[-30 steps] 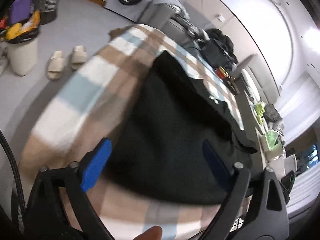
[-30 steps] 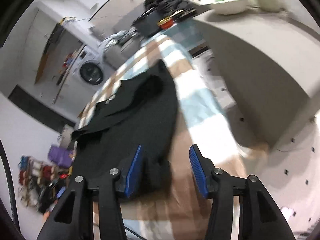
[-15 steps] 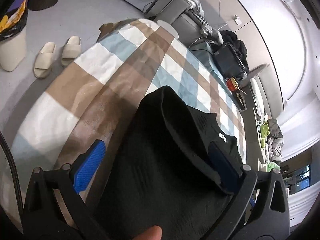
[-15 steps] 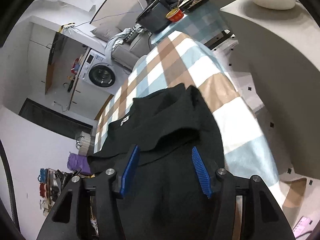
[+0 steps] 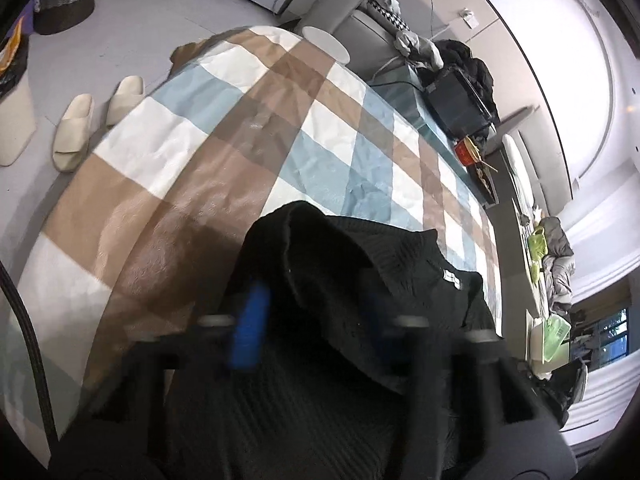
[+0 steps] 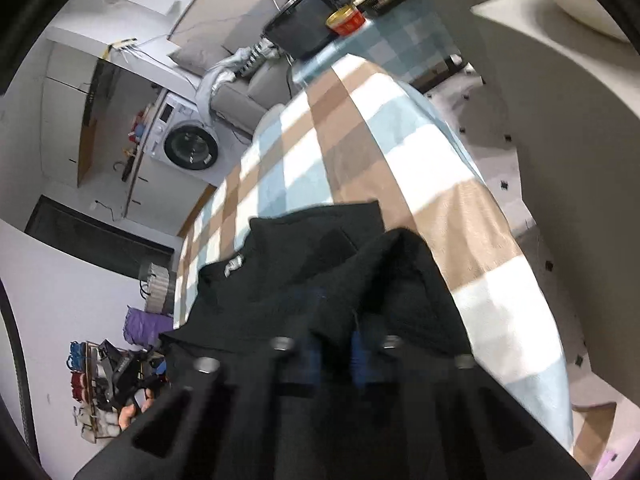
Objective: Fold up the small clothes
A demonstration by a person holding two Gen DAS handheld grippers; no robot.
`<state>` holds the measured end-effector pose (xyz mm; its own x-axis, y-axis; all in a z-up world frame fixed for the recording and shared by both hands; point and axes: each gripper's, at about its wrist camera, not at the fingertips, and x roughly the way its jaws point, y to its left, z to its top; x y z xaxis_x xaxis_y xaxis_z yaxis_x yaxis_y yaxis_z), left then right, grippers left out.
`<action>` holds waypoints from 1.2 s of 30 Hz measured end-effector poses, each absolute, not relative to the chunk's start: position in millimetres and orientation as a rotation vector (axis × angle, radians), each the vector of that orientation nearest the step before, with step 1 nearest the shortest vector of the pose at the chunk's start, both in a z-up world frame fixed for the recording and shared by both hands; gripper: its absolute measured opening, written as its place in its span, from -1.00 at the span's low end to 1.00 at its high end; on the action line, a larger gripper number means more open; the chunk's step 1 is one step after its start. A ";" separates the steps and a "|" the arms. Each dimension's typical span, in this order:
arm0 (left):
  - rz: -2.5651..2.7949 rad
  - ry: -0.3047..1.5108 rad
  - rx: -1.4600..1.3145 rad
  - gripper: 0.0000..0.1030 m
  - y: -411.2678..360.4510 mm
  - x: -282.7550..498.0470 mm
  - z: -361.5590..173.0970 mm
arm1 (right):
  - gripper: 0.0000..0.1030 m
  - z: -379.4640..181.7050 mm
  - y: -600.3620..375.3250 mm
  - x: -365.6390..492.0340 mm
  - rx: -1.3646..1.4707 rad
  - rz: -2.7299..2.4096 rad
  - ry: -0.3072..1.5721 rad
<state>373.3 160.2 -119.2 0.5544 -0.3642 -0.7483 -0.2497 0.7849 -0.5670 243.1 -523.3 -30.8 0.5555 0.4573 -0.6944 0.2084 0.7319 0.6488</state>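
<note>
A black knit garment (image 5: 360,280) lies on a table with a checked cloth (image 5: 248,120) of tan, blue and white. It has a small white label near the collar. My left gripper (image 5: 312,320) sits over the garment's near edge, its jaws narrowed and blurred, with black fabric bunched between the blue pads (image 5: 250,332). In the right wrist view the same garment (image 6: 320,264) rises in a fold. My right gripper (image 6: 334,356) has its blue pads nearly together on that fold.
Slippers (image 5: 96,120) lie on the floor left of the table. A black box (image 5: 456,100) and a red bowl (image 6: 346,20) stand at the table's far end. A washing machine (image 6: 188,140) and a grey sofa (image 6: 256,76) are beyond. A white counter (image 6: 560,80) runs on the right.
Both grippers moved forward onto the garment's near edge and their jaws closed from wide open onto the black fabric. The fabric now bunches up between the pads.
</note>
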 end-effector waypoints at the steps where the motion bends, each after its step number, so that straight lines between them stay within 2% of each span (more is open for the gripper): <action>1: -0.080 0.986 -0.694 -0.98 161.2 374.3 -120.0 | -0.84 -27.3 -521.2 241.0 0.754 0.171 0.980; 12: -0.064 0.768 -0.760 -1.00 183.5 367.8 -90.7 | -0.86 37.7 -517.8 247.1 0.696 0.175 0.798; 17: -0.020 0.749 -0.777 -1.00 195.6 388.0 -83.5 | -0.86 39.6 -515.0 289.2 0.721 0.163 0.794; 21: 0.049 0.825 -0.773 -0.98 202.6 415.3 -97.0 | -0.84 24.7 -512.5 328.7 0.744 0.135 0.837; 23: 0.081 0.896 -0.793 -0.90 206.9 424.6 -110.1 | -0.75 9.7 -515.7 344.7 0.789 0.138 0.872; 24: 0.085 0.910 -0.810 -0.81 209.2 424.6 -114.7 | -0.74 2.1 -518.3 351.9 0.782 0.095 0.900; 26: 0.114 0.893 -0.795 -0.52 212.7 418.3 -115.7 | -0.71 -2.4 -521.6 353.1 0.771 0.064 0.906; 27: 0.153 0.883 -0.771 -0.18 215.1 413.7 -113.7 | -0.68 -2.5 -522.2 350.4 0.770 0.080 0.902; 28: 0.184 0.858 -0.769 0.00 219.4 407.8 -111.0 | -0.66 -1.0 -522.4 345.8 0.755 0.087 0.897; 30: 0.191 0.816 -0.768 0.01 227.1 398.3 -104.0 | -0.61 1.7 -522.8 337.3 0.712 0.073 0.895; 36: 0.160 0.845 -0.743 0.01 223.0 384.9 -95.6 | -0.50 2.8 -529.5 322.2 0.679 0.074 0.910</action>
